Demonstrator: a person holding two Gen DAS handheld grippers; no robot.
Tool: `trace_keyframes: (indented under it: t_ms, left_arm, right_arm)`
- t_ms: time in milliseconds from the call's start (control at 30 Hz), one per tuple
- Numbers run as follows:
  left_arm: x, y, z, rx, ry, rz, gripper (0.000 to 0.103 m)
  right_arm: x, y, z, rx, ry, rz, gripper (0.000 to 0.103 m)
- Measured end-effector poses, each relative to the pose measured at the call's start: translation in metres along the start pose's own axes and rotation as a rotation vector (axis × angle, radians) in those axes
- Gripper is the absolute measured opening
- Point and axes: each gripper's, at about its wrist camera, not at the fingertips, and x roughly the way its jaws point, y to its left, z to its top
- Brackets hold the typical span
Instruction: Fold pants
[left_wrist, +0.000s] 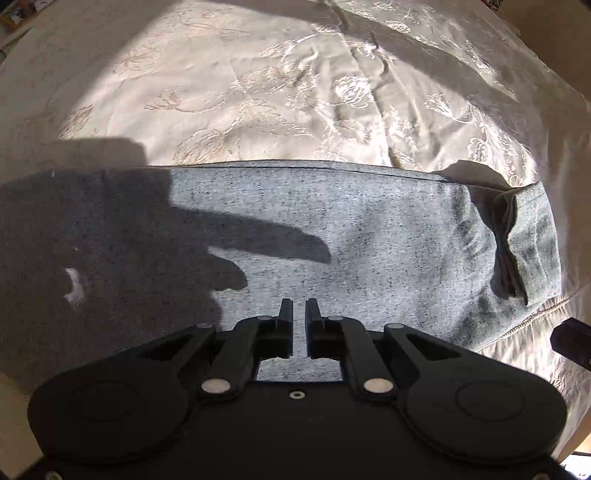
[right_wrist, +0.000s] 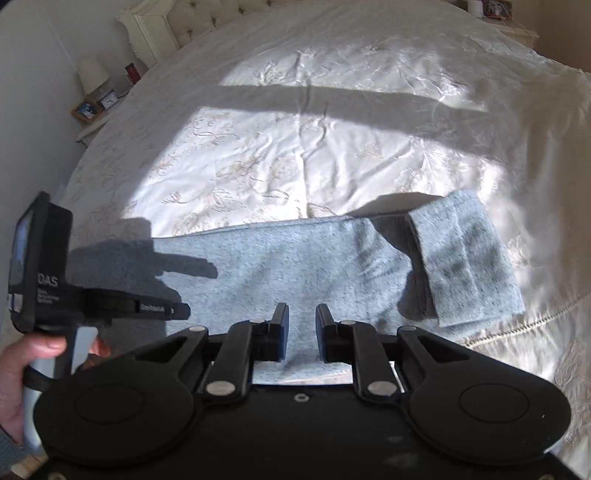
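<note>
Pants (right_wrist: 295, 266), grey marl knit, lie flat on the cream embroidered bedspread (right_wrist: 295, 147) near its front edge, running left to right across both views. They appear laid in a long narrow band, which suggests the legs are already stacked one on the other; I cannot confirm the layers from these views. At the right end a short section (right_wrist: 469, 254) is turned back over the band, its cut edge slightly askew. That fold reads as the first crosswise fold, freshly laid.

Left gripper (left_wrist: 299, 308): jaws nearly closed, only a thin slit between the fingers, nothing visible between them. It hangs above the middle of the band, pointing steeply down, apart from the cloth. In the right wrist view the same tool (right_wrist: 110, 302) shows at the left, held by a hand (right_wrist: 33, 369).

Right gripper (right_wrist: 302, 314): jaws part-way open, a clear gap with only cloth seen beyond it; no fabric is pinched. It stands over the band just left of the turned-back section.

Assessment: lengthwise fold judged done, one end fold started. Remaining: further crosswise folds to bring the long left portion in, and squaring of the crooked right edge. Left end of the garment lies in shadow; its condition cannot be told.
</note>
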Motion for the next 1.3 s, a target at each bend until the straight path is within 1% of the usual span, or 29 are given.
trace_keyframes:
  t_ms: [100,200,267,367,467,567,600,633,733,800,967,1067,1167,1300]
  left_arm:
    - [0.003,-0.038,0.004,0.045,-0.005,-0.048,0.013]
    - [0.01,-0.08,0.008,0.081,-0.003,-0.115,0.014]
    - [0.016,-0.106,0.011,0.103,0.003,-0.14,0.014]
    - [0.026,-0.138,0.018,0.136,0.003,-0.137,0.014]
    - [0.034,-0.16,0.034,0.158,-0.002,-0.11,0.014]
    - [0.041,-0.174,0.057,0.162,-0.009,-0.069,0.014]
    - [0.042,-0.176,0.063,0.163,-0.012,-0.055,0.014]
    - [0.043,-0.178,0.068,0.164,-0.016,-0.039,0.014]
    - [0.044,-0.181,0.081,0.162,-0.029,0.018,0.014]
    - [0.044,-0.181,0.083,0.165,-0.031,0.039,0.014]
    - [0.046,-0.178,0.076,0.206,-0.02,0.081,0.014]
    - [0.048,-0.175,0.074,0.216,-0.01,0.092,0.014]
    - [0.047,-0.17,0.074,0.206,-0.005,0.086,0.014]
    - [0.047,-0.164,0.075,0.196,-0.001,0.071,0.014]
  right_arm:
    - [0.003,-0.046,-0.012,0.034,0.022,-0.079,0.018]
    - [0.002,-0.088,-0.015,0.073,0.031,-0.107,0.018]
    - [0.002,-0.109,-0.013,0.074,0.028,-0.117,0.018]
    - [0.005,-0.137,-0.008,0.038,0.032,-0.101,0.022]
    - [0.011,-0.154,-0.006,0.026,0.033,-0.048,0.024]
    - [0.02,-0.158,-0.009,0.009,0.035,-0.006,0.026]
    - [0.024,-0.159,-0.011,0.014,0.037,0.016,0.029]
    - [0.029,-0.158,-0.012,0.027,0.042,0.049,0.029]
    - [0.044,-0.158,-0.019,0.146,0.071,0.18,0.029]
    - [0.056,-0.157,-0.024,0.221,0.077,0.218,0.029]
    - [0.083,-0.164,-0.029,0.397,0.079,0.224,0.033]
    - [0.091,-0.174,-0.027,0.514,0.069,0.21,0.034]
    - [0.097,-0.189,-0.029,0.652,0.056,0.213,0.035]
    - [0.107,-0.2,-0.031,0.795,0.051,0.241,0.036]
